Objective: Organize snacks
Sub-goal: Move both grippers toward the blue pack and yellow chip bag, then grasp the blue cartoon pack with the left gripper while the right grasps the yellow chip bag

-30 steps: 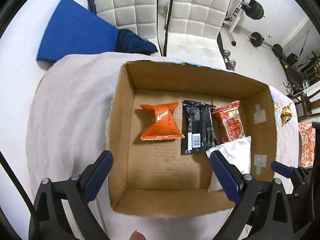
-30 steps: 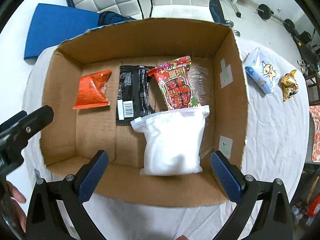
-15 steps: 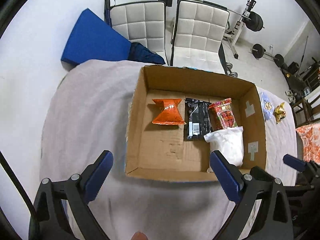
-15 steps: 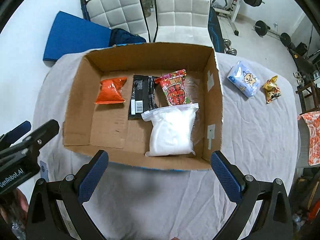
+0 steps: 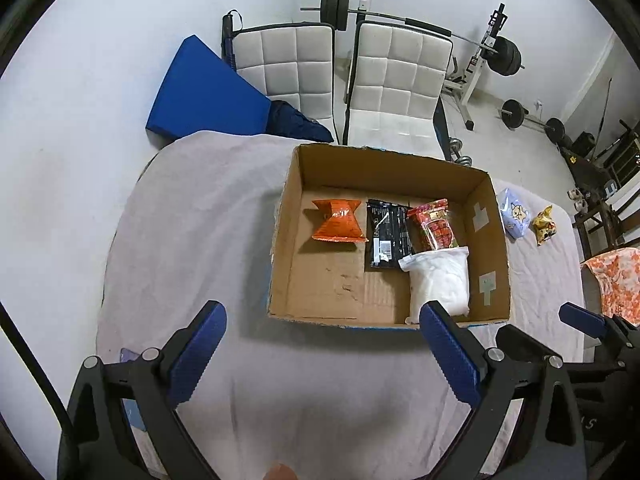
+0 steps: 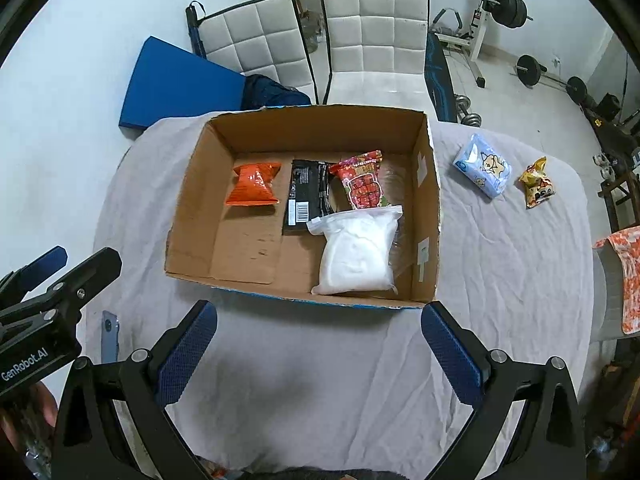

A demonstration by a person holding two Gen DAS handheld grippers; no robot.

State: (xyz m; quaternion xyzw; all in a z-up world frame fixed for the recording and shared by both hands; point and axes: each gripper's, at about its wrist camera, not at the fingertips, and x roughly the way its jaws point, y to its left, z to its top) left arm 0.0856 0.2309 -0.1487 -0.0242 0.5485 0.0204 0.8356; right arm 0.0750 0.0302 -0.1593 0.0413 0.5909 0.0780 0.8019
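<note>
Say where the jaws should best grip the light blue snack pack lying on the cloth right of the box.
Probably across the narrow width of the light blue snack pack, coming from above with the right gripper: it lies flat, puffy and slightly angled, clear of the yellow snack bag.

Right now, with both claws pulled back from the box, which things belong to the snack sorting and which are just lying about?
Job:
cardboard box
orange packet
black packet
red packet
white bag
light blue packet, outside the box
yellow packet, outside the box

Lying about:
phone
blue mat
white chairs
barbell weights
orange patterned cloth
</note>
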